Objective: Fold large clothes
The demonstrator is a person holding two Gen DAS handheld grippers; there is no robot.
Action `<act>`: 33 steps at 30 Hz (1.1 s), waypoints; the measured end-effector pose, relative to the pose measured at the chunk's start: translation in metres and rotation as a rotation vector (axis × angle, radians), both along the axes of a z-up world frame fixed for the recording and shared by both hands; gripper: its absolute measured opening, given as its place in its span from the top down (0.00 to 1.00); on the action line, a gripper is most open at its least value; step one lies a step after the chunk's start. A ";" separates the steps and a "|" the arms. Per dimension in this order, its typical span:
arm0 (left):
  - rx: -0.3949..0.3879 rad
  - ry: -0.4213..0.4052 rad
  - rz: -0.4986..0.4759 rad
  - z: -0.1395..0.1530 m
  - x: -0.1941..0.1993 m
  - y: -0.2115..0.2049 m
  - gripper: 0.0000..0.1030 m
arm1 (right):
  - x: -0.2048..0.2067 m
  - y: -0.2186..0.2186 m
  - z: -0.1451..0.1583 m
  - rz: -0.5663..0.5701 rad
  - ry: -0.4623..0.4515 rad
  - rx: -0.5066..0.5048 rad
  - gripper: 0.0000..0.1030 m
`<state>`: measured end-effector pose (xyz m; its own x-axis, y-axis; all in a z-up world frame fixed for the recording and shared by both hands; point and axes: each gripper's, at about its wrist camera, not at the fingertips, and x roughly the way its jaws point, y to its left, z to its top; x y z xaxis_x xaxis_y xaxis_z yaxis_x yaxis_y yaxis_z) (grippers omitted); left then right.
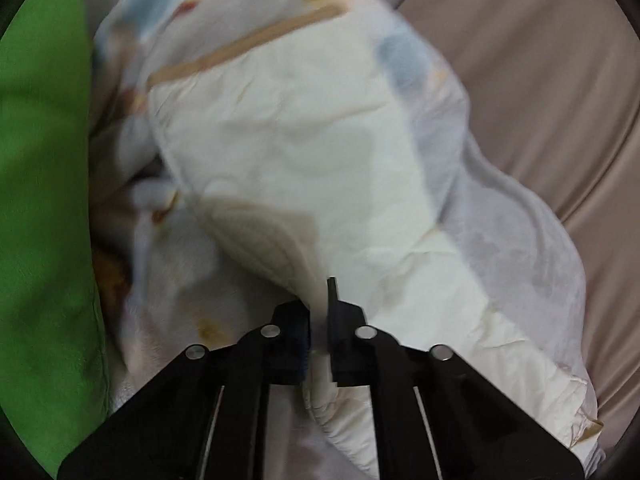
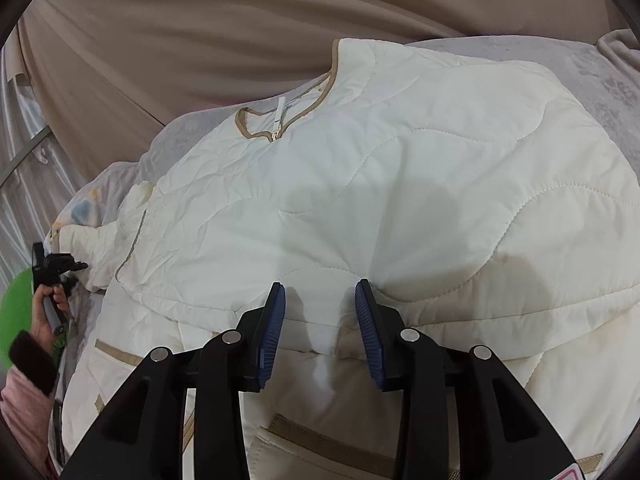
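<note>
At the far left lies a green cushion [image 1: 44, 208], pressed up against the bedding. Next to it a printed quilt [image 1: 132, 264] is bunched under a cream jacket [image 1: 304, 152], which sprawls across the bed; the left wrist view is blurred, so finer detail is lost. The left gripper [image 1: 319, 312] has its jaws drawn close on a ribbed cuff [image 1: 264, 240] of the jacket, a sliver of cream cloth caught between them. In the right wrist view that same gripper shows small at the left edge, gripped by the person's hand [image 2: 50, 312].

Further right, the jacket [image 2: 400, 184] lies with its quilted back up, tan-trimmed collar [image 2: 280, 120] away from the camera, one sleeve [image 2: 100, 256] trailing off left. The right gripper [image 2: 320, 304] sits over the lower back panel with its blue pads [image 2: 272, 328] spread wide, nothing between them. Beyond the jacket hangs a beige curtain [image 2: 200, 40].
</note>
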<state>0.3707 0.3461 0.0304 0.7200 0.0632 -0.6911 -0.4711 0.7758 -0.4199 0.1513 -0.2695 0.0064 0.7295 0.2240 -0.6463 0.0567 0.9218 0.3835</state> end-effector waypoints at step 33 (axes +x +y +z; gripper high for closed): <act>0.068 -0.131 -0.939 0.033 -0.131 -0.395 0.19 | -0.097 -0.091 0.032 -0.166 -0.040 0.141 0.46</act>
